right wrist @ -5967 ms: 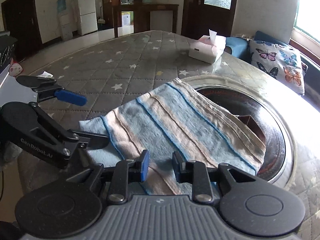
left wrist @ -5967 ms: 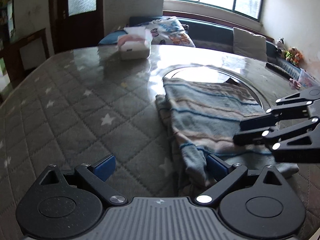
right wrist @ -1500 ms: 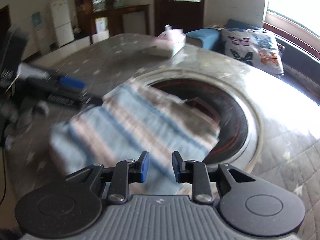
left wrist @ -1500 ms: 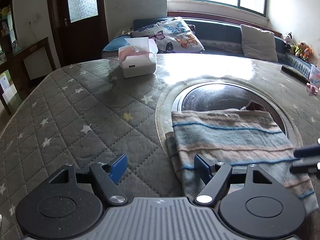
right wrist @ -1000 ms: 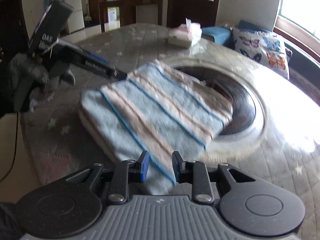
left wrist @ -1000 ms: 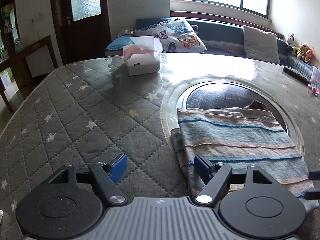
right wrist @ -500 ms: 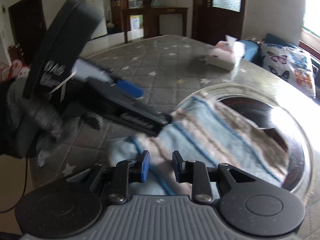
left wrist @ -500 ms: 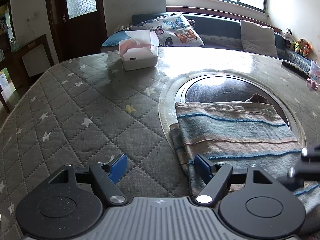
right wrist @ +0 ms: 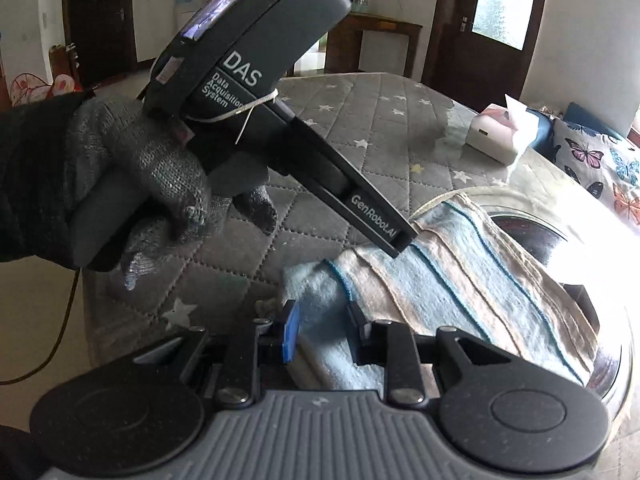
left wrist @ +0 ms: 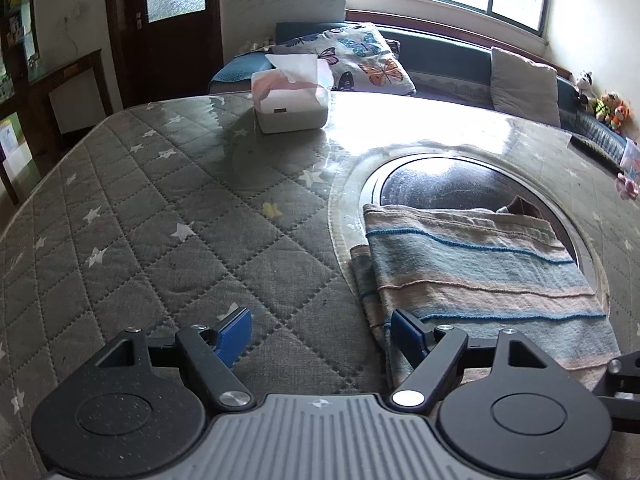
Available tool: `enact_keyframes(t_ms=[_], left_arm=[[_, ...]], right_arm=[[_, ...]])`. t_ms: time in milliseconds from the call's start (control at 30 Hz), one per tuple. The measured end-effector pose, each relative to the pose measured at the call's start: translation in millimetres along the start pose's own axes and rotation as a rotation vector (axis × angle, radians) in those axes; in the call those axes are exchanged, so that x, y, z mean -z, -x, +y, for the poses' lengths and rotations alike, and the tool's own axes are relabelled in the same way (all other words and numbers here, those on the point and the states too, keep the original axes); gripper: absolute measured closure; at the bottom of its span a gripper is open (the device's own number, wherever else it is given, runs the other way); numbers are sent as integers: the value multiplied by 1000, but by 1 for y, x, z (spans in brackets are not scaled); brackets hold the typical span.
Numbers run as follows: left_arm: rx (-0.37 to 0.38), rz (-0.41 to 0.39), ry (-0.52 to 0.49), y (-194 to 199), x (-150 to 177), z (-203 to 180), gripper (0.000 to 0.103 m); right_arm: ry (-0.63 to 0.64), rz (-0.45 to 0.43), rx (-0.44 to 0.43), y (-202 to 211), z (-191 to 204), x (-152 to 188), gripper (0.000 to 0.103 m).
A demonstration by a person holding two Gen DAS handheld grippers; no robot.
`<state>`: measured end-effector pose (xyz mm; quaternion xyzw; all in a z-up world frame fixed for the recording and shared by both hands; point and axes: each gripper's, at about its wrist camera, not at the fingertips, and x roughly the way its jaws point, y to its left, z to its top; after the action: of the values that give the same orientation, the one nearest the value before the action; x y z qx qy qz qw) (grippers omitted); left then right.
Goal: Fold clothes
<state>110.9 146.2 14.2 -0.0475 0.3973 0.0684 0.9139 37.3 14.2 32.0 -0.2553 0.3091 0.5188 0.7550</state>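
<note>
Cloth, striped in pale blue, beige and darker blue, lies folded flat on the table, half over the quilted star-patterned cover and half over the dark round inset ringed by a pale rim. Its far edge reaches into the round inset; its near edge lies toward the table's near edge.

The left gripper has its jaws spread wide, blue pads showing; one finger sits over the bare quilted cover, the other over the cloth's near left corner, gripping nothing.

The right gripper has its jaws partly apart, with the cloth's pale blue near corner lying in the gap between them; whether they touch it cannot be told.

In the right wrist view, a gloved hand holds the left gripper's handle, its tip over the cloth's left edge.

A tissue box stands near the table's far edge, well apart from the cloth.
</note>
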Motion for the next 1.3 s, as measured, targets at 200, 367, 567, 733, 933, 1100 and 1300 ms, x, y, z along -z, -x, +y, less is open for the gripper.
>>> enact_keyframes(t_ms=[200,367,567,733,933,1100,1300], left_arm=[[14,11,67,3,-3,7,18],[46,34,131,4,-3,13,17],[108,66,216,5,0,18,16],[163,88,294,5,3,21,14],[260,128,410,4,4,23,16],[366,168,512,0,5,21,29],[437,197,613,-10,13,25,67]], right_arm=[[44,-4,-8,0,11,-1,72],[122,7,31,-10,29,5,62],[137,-7,77,-7,35,5,75],[98,-43,82,6,28,0,90],[56,-85,87,21,21,-4,93],[35,-111,84,31,13,-4,94],[10,-143,80,43,5,-4,94]])
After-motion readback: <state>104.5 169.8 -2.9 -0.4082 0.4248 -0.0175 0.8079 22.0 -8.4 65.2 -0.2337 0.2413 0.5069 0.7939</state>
